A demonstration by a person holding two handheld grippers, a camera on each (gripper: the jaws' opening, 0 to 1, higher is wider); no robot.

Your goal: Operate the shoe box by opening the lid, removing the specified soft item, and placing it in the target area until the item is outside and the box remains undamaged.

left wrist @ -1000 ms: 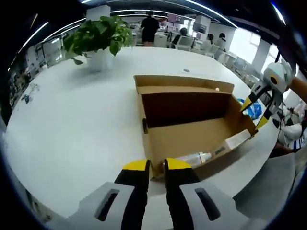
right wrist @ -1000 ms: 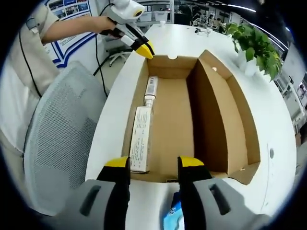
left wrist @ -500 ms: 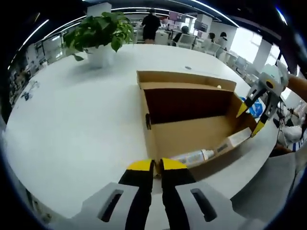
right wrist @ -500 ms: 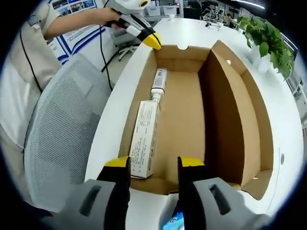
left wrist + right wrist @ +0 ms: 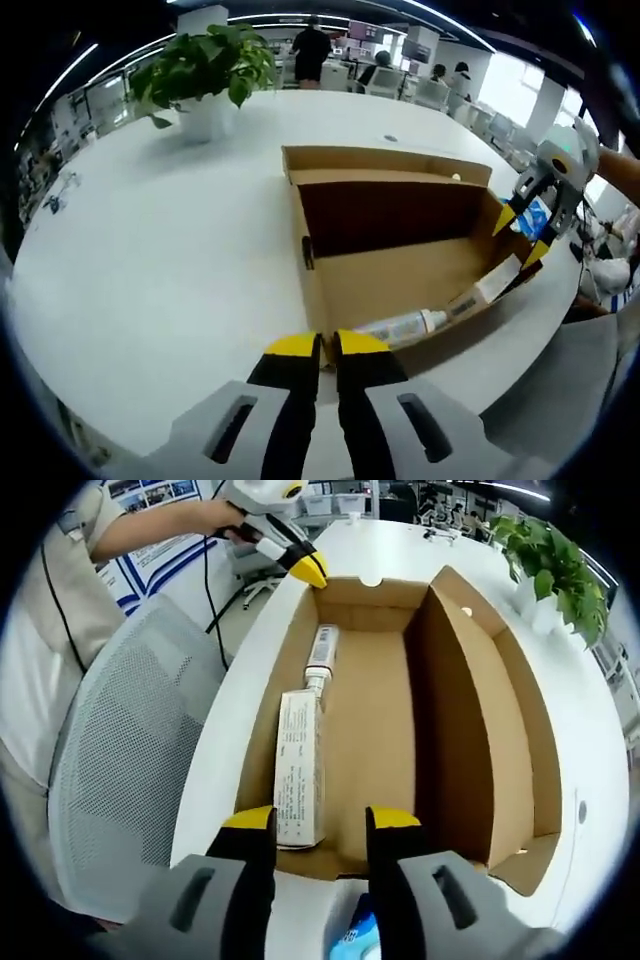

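On my white table [image 5: 150,270] the open box [image 5: 450,720] sits near the edge, holding a carton [image 5: 298,770] with unreadable print and a tube [image 5: 321,655], my left gripper [image 5: 318,346] nearly closed at its corner, right gripper [image 5: 318,822] open.

A white tabletop [image 5: 150,250] is carrying an open cardboard shoe box [image 5: 400,280] near its edge; a potted plant [image 5: 205,75] is standing farther off; a blue packet [image 5: 358,935] is lying just beside the box.

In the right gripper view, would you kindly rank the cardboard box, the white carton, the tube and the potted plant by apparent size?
1. Cardboard box.
2. White carton.
3. Potted plant, farther away, so unsure.
4. Tube.
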